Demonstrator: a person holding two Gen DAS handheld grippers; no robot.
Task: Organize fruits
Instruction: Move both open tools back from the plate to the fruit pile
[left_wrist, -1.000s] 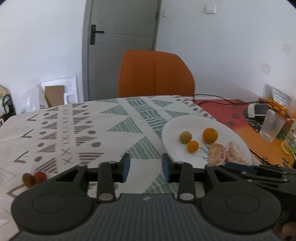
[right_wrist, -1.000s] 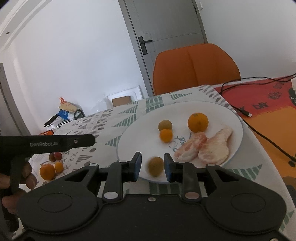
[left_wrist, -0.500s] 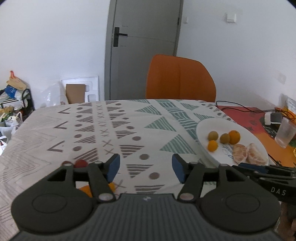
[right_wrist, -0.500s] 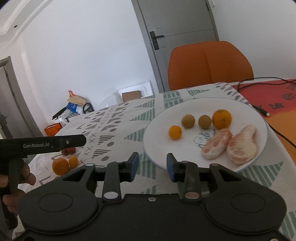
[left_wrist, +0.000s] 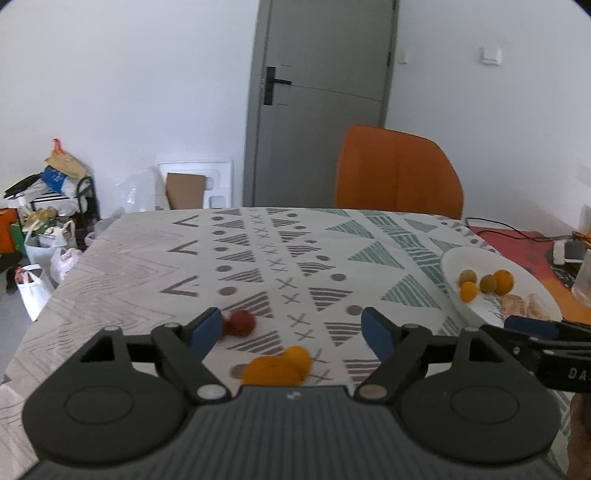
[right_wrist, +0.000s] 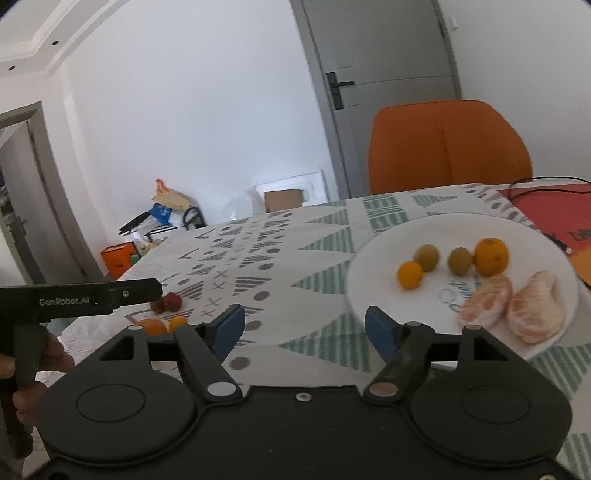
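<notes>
A white plate holds two kiwis, a small orange, a bigger orange and two peeled citrus halves. The plate also shows at the right of the left wrist view. My left gripper is open and empty above loose fruit on the tablecloth: two oranges between the fingers and red fruits by the left finger. My right gripper is open and empty, just in front of the plate's left edge.
The patterned tablecloth covers the table. An orange chair stands at the far side. A red mat with cables lies right of the plate, with a plastic cup. Bags clutter the floor at left.
The right gripper let go of a kiwi on the plate, drew back and opened wider. The left gripper swung left from the plate to the loose oranges and red fruits and opened wider.
</notes>
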